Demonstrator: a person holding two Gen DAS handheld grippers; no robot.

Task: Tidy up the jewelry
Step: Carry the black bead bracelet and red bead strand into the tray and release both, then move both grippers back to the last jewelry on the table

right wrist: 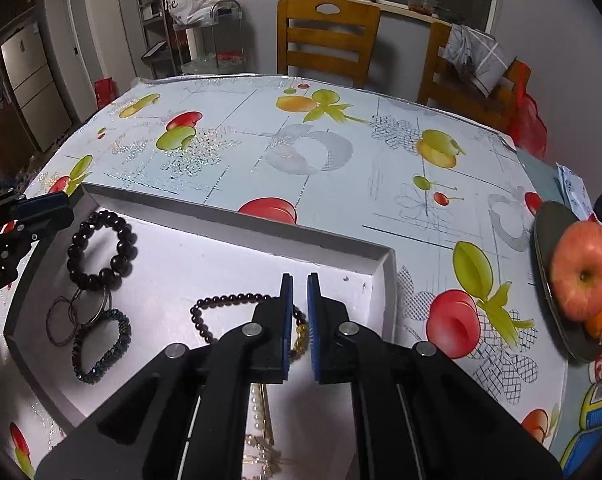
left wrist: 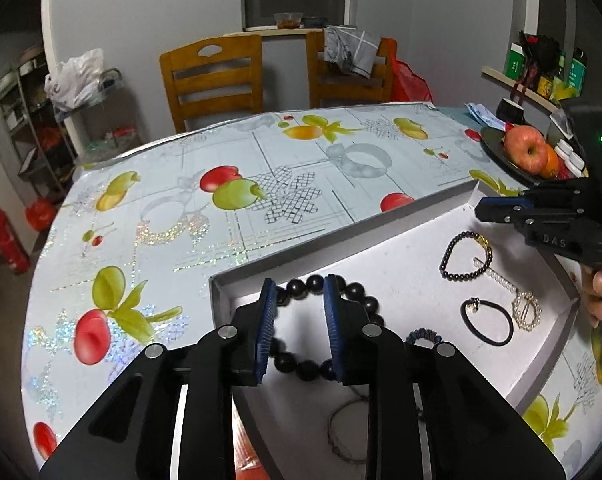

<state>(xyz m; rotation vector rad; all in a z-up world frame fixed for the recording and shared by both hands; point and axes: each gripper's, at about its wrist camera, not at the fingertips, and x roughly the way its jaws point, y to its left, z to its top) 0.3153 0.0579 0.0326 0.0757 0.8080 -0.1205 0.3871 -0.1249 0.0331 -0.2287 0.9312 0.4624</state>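
Note:
A shallow white tray (left wrist: 381, 236) (right wrist: 237, 220) on the table holds the jewelry. My left gripper (left wrist: 299, 292) is open above the tray's left end, its jaws on either side of a large black bead bracelet (left wrist: 357, 292) (right wrist: 101, 248) that lies in the tray. My right gripper (right wrist: 299, 280) hovers over the tray's right end with a narrow gap between its jaws and nothing in it; it also shows in the left wrist view (left wrist: 497, 210). Under it lie a small dark bead bracelet (right wrist: 229, 304) (left wrist: 459, 256) and a pearl strand (right wrist: 257, 412) (left wrist: 501, 278).
Also in the tray: a black hair tie (left wrist: 487, 320), a pearl ring brooch (left wrist: 525, 310), a blue braided bracelet (right wrist: 101, 344) and thin cord loops (right wrist: 67, 320). A dark plate with an apple (right wrist: 581, 272) stands at the table's right. Two wooden chairs (right wrist: 325, 36) stand behind.

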